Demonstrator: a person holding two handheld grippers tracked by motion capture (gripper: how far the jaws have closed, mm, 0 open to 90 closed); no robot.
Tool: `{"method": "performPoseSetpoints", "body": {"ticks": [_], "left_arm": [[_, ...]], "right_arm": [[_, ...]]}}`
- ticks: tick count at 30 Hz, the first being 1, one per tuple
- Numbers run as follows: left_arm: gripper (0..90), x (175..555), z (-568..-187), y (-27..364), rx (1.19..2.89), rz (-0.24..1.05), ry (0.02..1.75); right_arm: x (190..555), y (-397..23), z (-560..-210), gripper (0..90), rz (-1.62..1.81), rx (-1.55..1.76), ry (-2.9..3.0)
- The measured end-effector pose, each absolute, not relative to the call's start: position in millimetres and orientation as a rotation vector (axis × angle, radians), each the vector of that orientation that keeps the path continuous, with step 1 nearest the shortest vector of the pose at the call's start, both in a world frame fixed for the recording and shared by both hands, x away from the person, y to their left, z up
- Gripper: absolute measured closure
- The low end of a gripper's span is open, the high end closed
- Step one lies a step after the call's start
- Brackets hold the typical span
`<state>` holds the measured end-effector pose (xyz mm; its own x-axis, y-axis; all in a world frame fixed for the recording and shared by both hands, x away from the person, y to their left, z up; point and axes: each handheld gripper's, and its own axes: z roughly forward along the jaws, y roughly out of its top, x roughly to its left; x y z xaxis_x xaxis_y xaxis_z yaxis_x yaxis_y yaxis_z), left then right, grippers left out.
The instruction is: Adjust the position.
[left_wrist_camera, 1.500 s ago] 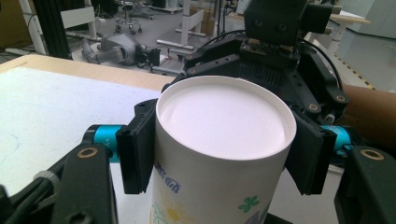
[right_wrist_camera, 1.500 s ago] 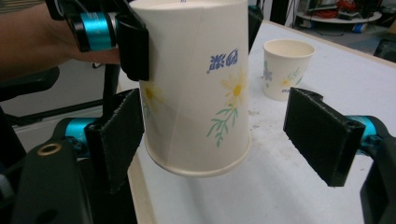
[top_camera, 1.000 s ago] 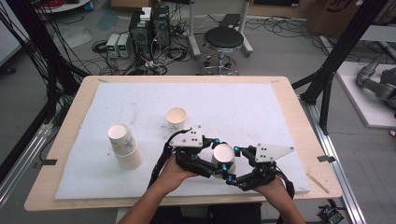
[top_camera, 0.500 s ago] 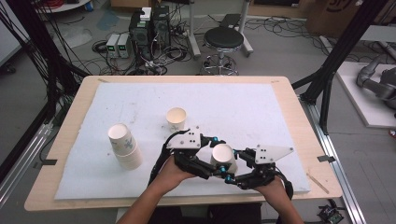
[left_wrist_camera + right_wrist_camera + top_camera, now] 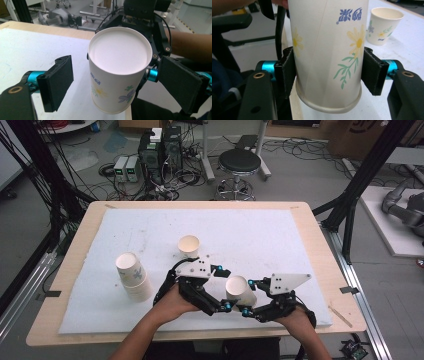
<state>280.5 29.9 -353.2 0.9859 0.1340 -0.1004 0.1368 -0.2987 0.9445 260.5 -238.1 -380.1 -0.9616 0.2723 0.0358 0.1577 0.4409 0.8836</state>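
Showing flower print: cup (image 5: 329,50)

Stack of cups (image 5: 133,275) (nested) left of 1 upright cup (image 5: 189,246).

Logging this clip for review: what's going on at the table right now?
A person is passing an upside-down paper cup between two handheld grippers. The right gripper is clamped on it, while the left gripper has just opened, its pads clear of the cup. Another cup stands upright on the white mat, and a cup stack stands farther left.

Flowered paper cup (image 5: 327,50), upside down, held aloft
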Motion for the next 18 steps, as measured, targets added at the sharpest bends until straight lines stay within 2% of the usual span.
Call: {"method": "performPoseSetpoints", "body": {"ticks": [18], "left_arm": [[13.2, 281, -352, 33, 1.982, 0.002, 0.164]], "right_arm": [[269, -217, -361, 36.2, 1.227, 0.228, 2.748]]}}
